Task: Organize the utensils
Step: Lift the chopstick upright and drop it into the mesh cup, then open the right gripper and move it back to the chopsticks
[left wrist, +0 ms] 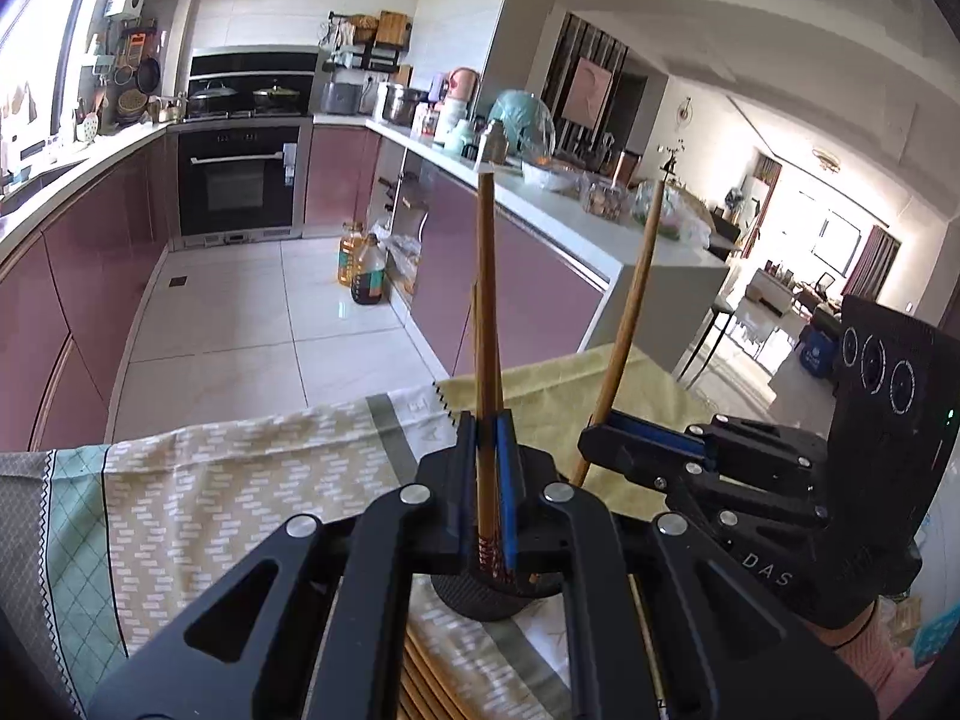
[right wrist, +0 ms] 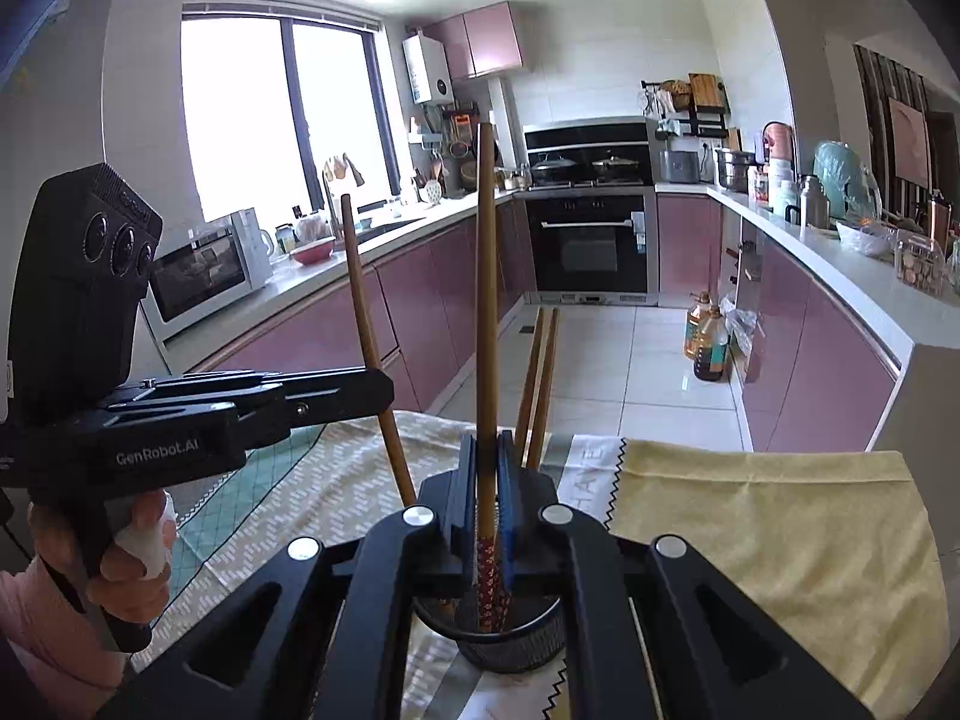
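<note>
Each gripper is clamped on one upright chopstick, left gripper (left wrist: 487, 468) and right gripper (right wrist: 487, 480), above the mesh holder (right wrist: 510, 642) (two chopsticks already inside), so a tilt could miss its rim.

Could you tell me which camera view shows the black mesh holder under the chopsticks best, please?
The right wrist view: the black mesh holder shows its open rim, mesh wall and chopstick ends inside. The left wrist view shows only part of its dark side below the jaws, rim hidden.
</note>
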The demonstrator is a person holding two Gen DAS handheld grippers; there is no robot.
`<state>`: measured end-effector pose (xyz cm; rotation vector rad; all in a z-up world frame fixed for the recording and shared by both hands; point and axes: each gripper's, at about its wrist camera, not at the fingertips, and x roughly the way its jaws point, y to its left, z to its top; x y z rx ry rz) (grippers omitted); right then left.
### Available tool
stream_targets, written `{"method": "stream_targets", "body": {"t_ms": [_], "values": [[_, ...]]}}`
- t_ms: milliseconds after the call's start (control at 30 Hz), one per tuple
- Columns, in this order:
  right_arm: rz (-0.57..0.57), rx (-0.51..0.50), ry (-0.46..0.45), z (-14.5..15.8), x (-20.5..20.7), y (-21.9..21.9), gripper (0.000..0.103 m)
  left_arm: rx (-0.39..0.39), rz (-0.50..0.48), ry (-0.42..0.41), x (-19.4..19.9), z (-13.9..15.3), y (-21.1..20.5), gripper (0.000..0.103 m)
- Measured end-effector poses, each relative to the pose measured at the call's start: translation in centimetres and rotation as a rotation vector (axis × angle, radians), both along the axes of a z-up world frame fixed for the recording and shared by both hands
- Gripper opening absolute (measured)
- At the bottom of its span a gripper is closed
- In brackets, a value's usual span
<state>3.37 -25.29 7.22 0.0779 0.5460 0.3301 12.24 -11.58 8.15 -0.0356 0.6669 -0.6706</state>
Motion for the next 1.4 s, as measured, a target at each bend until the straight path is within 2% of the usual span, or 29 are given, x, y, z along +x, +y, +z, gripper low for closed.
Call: {"method": "stream_targets", "body": {"t_ms": [200,300,367,433,533,700,767,933,1167,1300,1400], "values": [[-0.01,-0.007,0.108,-2.0,1.8,-0.1,0.006,0.053,-0.035,0.077,1.4,-2.6,-0.9,0.007],[-0.045,0.001,0.125,-2.8,2.3,-0.7,0.009,0.071,-0.038,0.102,2.1,-3.5,-1.5,0.008],[-0.061,0.025,0.115,-3.0,2.0,-1.3,0.021,0.069,-0.028,0.105,2.3,-4.0,-1.2,0.012],[-0.082,0.044,0.105,-3.1,1.4,-1.8,0.032,0.056,-0.023,0.112,2.3,-4.3,-0.8,0.021],[-0.091,0.089,0.136,-4.2,1.3,-3.0,0.037,0.051,-0.014,0.114,2.1,-4.9,-0.2,0.026],[-0.066,0.191,0.224,-6.6,1.8,-4.0,0.037,0.04,-0.028,0.195,2.4,-7.4,0.3,0.027],[-0.041,0.227,0.249,-7.3,1.9,-3.8,0.03,0.024,-0.035,0.232,2.6,-8.5,0.4,0.027],[-0.039,0.251,0.247,-7.4,1.9,-3.0,0.03,-0.035,-0.058,0.282,2.9,-9.6,0.9,0.027],[-0.051,0.251,0.237,-7.3,1.5,-2.5,0.031,-0.046,-0.041,0.281,2.6,-10.1,1.5,0.028],[-0.082,0.216,0.171,-6.3,-0.8,-2.8,0.038,-0.04,-0.002,0.211,1.2,-9.2,3.1,0.029],[-0.061,0.193,0.121,-5.5,-3.3,-2.4,0.04,-0.02,0.04,0.159,-0.1,-8.7,4.8,0.039]]}}
